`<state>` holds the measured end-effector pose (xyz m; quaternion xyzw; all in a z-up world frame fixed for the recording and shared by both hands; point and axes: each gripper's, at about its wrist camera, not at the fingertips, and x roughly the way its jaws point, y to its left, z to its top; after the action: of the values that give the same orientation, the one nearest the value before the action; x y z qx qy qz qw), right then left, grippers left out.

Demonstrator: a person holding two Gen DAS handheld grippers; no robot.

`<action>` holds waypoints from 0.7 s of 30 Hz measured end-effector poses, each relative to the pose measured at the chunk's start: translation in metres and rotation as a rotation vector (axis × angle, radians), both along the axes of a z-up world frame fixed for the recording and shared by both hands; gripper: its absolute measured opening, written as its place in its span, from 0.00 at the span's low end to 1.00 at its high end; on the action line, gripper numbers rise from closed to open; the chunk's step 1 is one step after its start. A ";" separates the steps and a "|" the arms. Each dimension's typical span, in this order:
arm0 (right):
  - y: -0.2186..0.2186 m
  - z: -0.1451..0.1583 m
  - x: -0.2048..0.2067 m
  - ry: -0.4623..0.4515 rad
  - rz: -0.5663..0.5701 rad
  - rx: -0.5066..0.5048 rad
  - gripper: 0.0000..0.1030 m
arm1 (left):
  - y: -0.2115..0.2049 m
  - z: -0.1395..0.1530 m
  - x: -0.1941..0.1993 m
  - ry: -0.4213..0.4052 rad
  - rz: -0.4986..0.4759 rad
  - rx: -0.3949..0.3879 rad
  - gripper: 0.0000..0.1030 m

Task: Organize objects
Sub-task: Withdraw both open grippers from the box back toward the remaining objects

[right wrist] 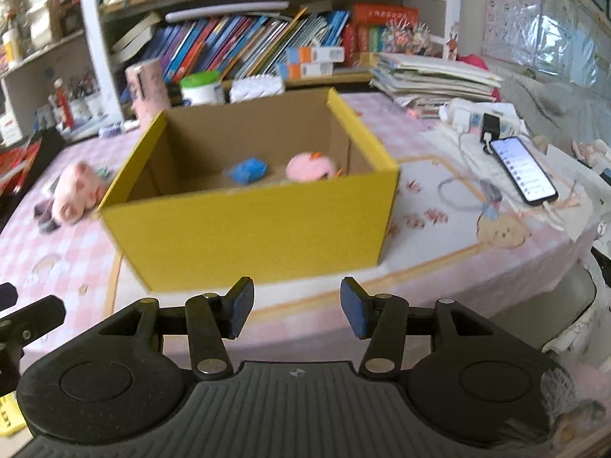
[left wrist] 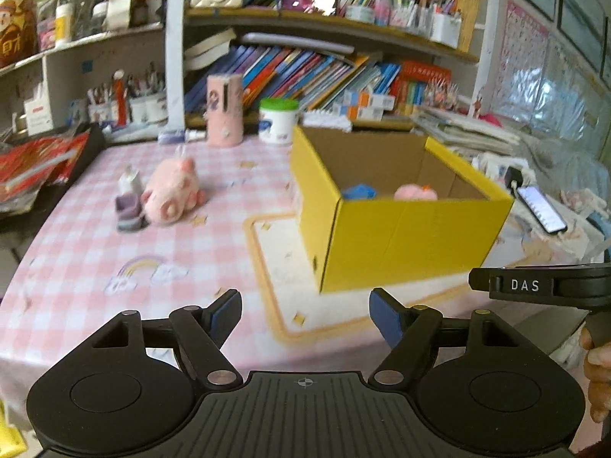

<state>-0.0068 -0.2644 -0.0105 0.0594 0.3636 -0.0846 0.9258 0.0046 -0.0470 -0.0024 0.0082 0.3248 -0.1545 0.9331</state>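
Observation:
A yellow cardboard box stands open on the pink checked table. Inside lie a blue toy and a pink plush. A pink plush pig lies on the table left of the box, with a small purple-grey toy beside it. My left gripper is open and empty, low over the table's front edge, near the box's front left corner. My right gripper is open and empty, in front of the box.
A pink cylinder and a white tub with green lid stand at the table's back. A phone on a charging cable lies right of the box. Bookshelves and stacked papers lie behind.

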 end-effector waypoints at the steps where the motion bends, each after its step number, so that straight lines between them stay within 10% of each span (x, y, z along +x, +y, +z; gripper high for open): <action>1: 0.005 -0.001 -0.003 0.006 0.008 0.001 0.50 | 0.003 -0.001 -0.003 0.008 0.003 0.004 0.76; 21: 0.084 -0.025 -0.051 0.087 0.125 0.035 0.56 | 0.061 -0.010 -0.056 0.052 0.039 0.060 0.79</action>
<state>-0.0573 -0.1800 -0.0355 0.0488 0.4081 -0.0226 0.9114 -0.0518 0.0139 -0.0129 0.0259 0.3536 -0.1266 0.9264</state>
